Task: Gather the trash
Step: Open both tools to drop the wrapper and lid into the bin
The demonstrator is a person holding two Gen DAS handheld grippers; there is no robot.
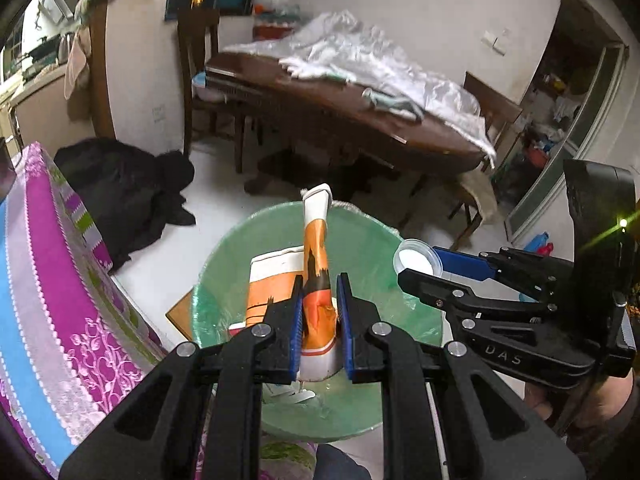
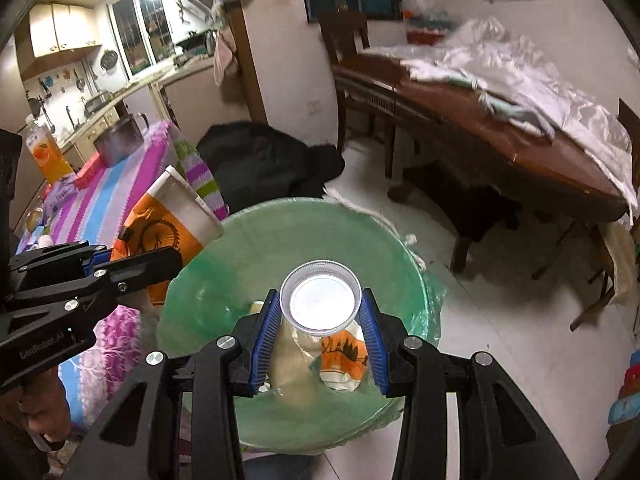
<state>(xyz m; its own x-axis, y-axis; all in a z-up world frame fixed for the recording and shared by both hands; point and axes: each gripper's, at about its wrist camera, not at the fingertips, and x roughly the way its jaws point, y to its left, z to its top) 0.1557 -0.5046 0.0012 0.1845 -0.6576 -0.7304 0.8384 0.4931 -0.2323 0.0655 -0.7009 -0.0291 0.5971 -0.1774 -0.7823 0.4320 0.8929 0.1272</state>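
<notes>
A bin lined with a green bag (image 1: 368, 240) stands on the floor below both grippers. My left gripper (image 1: 319, 282) is shut on a squashed orange-and-white paper cup (image 1: 316, 248), held upright over the bin's mouth. To its right, my right gripper (image 1: 420, 266) is shut on a clear plastic cup (image 1: 416, 258). In the right wrist view that plastic cup (image 2: 322, 286) sits rim-up between the blue pads of my right gripper (image 2: 320, 300), above the bin (image 2: 248, 248). The left gripper (image 2: 140, 256) and its paper cup (image 2: 176, 216) show at the left. Another orange cup (image 2: 344, 352) lies inside the bin.
A table with a pink, blue and white striped cloth (image 2: 100, 184) stands just left of the bin, bearing a juice bottle (image 2: 48, 156) and a metal pot (image 2: 118, 140). Dark clothing (image 1: 128, 192) lies heaped on the floor. A dark wooden table (image 1: 360, 120) with chairs stands behind.
</notes>
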